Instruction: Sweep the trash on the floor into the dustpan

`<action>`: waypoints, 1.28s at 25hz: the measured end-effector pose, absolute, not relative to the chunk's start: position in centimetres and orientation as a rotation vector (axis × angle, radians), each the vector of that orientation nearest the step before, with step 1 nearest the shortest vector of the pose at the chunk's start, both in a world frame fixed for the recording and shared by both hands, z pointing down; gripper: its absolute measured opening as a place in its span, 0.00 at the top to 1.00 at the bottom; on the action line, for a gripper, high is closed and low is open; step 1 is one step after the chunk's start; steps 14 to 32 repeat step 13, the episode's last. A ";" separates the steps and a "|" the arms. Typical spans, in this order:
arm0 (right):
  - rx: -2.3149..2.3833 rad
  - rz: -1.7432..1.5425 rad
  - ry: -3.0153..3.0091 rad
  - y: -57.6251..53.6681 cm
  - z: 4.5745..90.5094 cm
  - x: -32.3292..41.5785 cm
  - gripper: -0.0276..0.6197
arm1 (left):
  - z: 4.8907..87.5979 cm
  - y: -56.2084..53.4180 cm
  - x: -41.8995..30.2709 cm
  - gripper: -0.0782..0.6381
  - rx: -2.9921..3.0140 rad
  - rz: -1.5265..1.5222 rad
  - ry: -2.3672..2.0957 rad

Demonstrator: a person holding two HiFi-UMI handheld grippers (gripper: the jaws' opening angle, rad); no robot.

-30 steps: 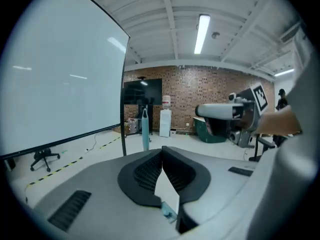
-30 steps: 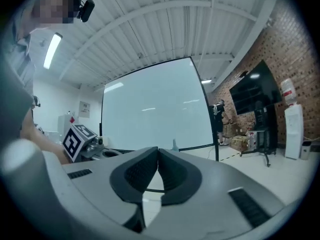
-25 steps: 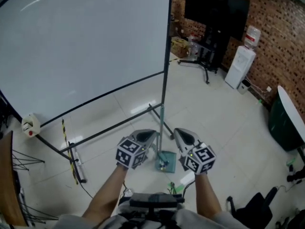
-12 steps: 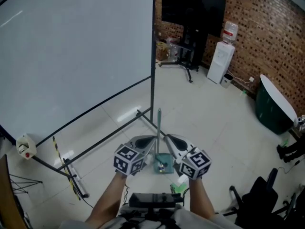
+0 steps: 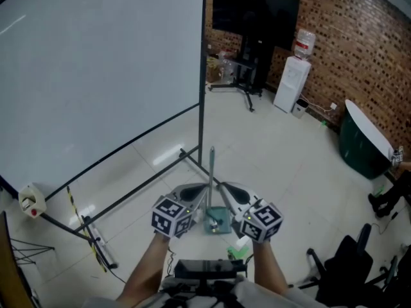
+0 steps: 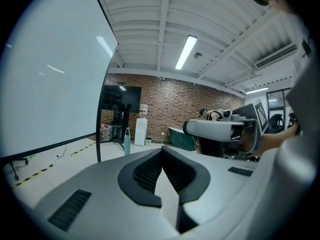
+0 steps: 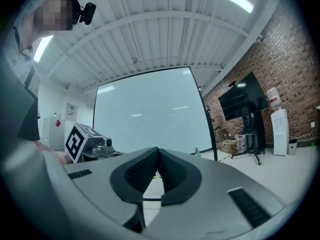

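Two tongs, both clenching on nothing: L tongs & R tongs are pointing fwd, roughly level, tips angling inward; teal dustpan is standing on floor below, btwn them.

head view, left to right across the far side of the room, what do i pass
white screen → black tv → water dispenser → dark green white-rimmed object

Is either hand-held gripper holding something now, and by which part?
Nothing: the left hand-held gripper and the right hand-held gripper are both shut and empty.
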State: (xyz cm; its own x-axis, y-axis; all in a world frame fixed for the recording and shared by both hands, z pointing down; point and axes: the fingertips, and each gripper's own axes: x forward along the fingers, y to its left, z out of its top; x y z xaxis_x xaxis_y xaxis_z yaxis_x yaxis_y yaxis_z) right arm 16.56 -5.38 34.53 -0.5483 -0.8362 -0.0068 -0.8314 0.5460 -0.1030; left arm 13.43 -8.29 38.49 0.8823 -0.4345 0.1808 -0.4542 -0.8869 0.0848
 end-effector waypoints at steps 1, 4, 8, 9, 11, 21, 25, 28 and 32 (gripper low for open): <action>-1.464 -0.134 2.710 -5.4 34.4 16.6 0.96 | 38.5 -8.3 13.6 0.89 2.928 0.242 -0.692; -1.456 -0.125 2.706 -5.5 34.4 16.7 0.96 | 38.7 -8.4 13.8 0.89 2.934 0.244 -0.691; -1.443 -0.118 2.735 -5.5 34.5 16.8 0.96 | 38.9 -8.4 14.2 0.89 2.932 0.243 -0.689; -1.439 -0.118 2.741 -5.5 34.4 16.9 0.96 | 38.9 -8.4 14.3 0.89 2.932 0.243 -0.690; -1.436 -0.116 2.749 -5.5 34.2 17.1 0.96 | 38.8 -8.3 14.7 0.89 2.933 0.242 -0.692; -1.436 -0.110 2.759 -5.4 34.0 17.4 0.96 | 38.7 -8.2 15.1 0.89 2.933 0.242 -0.697; -1.436 -0.110 2.759 -5.4 34.0 17.4 0.96 | 38.7 -8.2 15.1 0.89 2.933 0.242 -0.697; -1.436 -0.110 2.759 -5.4 34.0 17.4 0.96 | 38.7 -8.2 15.1 0.89 2.933 0.242 -0.697; -1.436 -0.110 2.759 -5.4 34.0 17.4 0.96 | 38.7 -8.2 15.1 0.89 2.933 0.242 -0.697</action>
